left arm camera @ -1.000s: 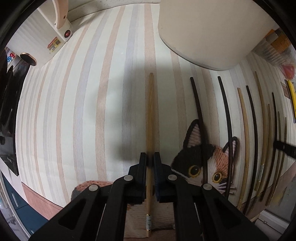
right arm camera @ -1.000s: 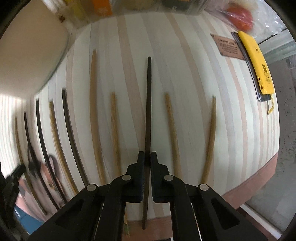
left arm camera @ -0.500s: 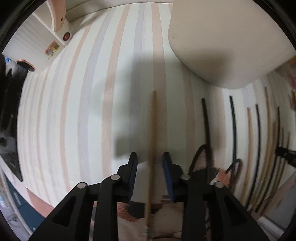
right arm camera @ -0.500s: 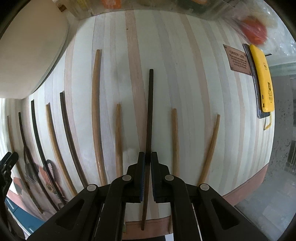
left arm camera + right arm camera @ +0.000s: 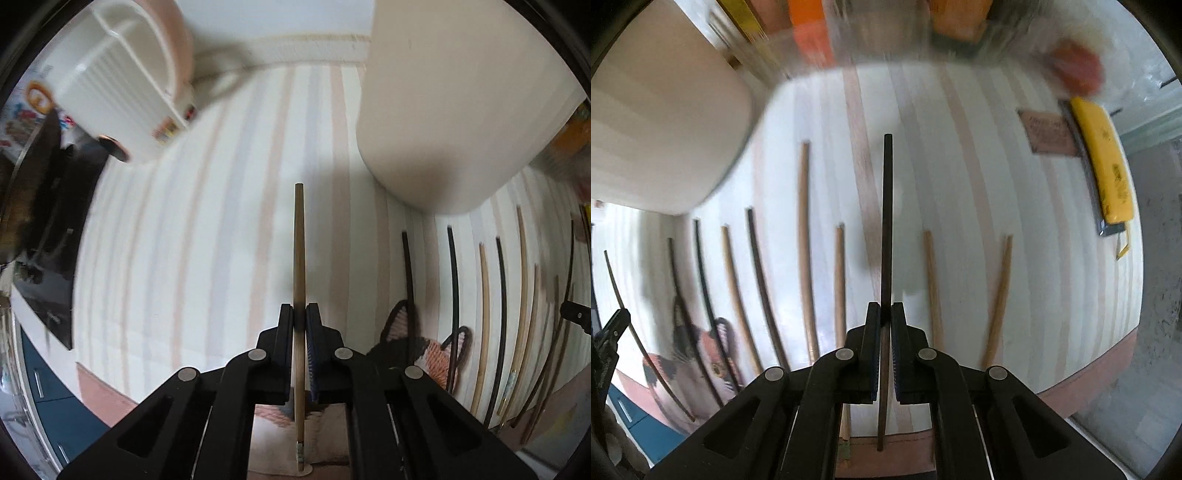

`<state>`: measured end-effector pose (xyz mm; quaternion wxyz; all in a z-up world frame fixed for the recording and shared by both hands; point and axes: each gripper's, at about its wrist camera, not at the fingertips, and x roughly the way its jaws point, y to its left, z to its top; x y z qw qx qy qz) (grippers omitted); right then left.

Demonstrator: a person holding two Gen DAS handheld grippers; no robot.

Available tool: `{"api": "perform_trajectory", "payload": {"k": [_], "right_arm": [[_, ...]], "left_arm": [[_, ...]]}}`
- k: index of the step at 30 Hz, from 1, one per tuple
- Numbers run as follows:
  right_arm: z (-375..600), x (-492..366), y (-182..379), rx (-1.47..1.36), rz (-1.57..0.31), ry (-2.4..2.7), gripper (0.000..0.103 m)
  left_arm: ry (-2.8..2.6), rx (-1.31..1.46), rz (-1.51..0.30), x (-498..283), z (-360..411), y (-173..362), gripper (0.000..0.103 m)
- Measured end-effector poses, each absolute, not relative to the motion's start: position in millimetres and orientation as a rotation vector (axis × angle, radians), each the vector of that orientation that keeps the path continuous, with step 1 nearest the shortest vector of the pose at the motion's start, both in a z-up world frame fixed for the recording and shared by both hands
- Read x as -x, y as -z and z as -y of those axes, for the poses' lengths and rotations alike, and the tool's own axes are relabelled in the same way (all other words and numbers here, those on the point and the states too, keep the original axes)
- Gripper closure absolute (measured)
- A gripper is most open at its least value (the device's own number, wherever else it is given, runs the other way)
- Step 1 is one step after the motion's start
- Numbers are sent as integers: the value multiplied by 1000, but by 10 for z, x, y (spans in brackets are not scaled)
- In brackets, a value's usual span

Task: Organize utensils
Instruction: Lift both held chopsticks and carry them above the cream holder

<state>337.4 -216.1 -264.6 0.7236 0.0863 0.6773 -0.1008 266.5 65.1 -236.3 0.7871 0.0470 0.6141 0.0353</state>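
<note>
Left hand-held gripper (image 5: 299,317) clamps a tan chopstick (image 5: 299,258), right hand-held gripper (image 5: 885,317) a black chopstick (image 5: 887,221); most chopsticks (image 5: 803,240) left on the surface (image 5: 960,221).

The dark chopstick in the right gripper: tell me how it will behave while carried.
The dark chopstick looks stiff: it juts straight out with no sag. The right gripper pinches it well back along its length, so the long front part may pivot if bumped. It is thin and probably light, and it might slide between the pads if the grip loosens.
</note>
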Motion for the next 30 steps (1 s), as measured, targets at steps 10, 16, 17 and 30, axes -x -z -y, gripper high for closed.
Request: {"api": "perform_trajectory", "payload": {"k": [10,16,17,30], "right_arm": [[2073,-2992,2162,-151,-1351,137,98],[2048,-2820,1767,-160,-1242,76,98],[2031,-2807,1686,-158,-1218,64,98],[1779,-2990,182,-163,-947,-104,98]], "left_arm": [[-150,-46,-1191,-2452,-628,1828,99],[-146,-5,-1101,-2403,-602,1457,99],[-142,4,-1078,-2393,-582,1358,99],[10,160,-816,-2640,-429,-93,99]]}}
